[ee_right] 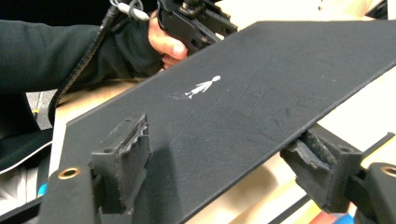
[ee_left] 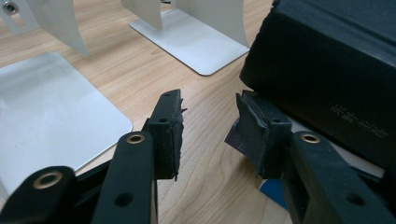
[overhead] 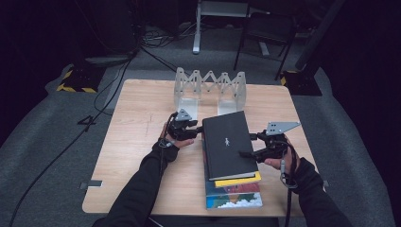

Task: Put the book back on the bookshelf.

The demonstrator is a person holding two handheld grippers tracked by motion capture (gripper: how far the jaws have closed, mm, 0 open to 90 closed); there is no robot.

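High view: fixed above the person's near side, facing forward and down; takes in the whole table (overhead: 142, 142), floor beyond.

Left gripper view: low over the tabletop, very close, looking along its jaws toward the far-side rack (ee_left: 187, 32).

Right gripper view: close, level with the black book (ee_right: 243, 93), facing left toward the left gripper (ee_right: 196, 23).

Shared by all three: the black book.

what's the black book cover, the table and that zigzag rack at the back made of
Black book: likely matte cloth or textured board cover; the right gripper view shows faint scuffs and a small white printed figure. Table: pale wood or wood-look laminate, with visible grain lines. Zigzag rack: seemingly brushed or painted metal, with thin flat plates of a soft grey sheen.
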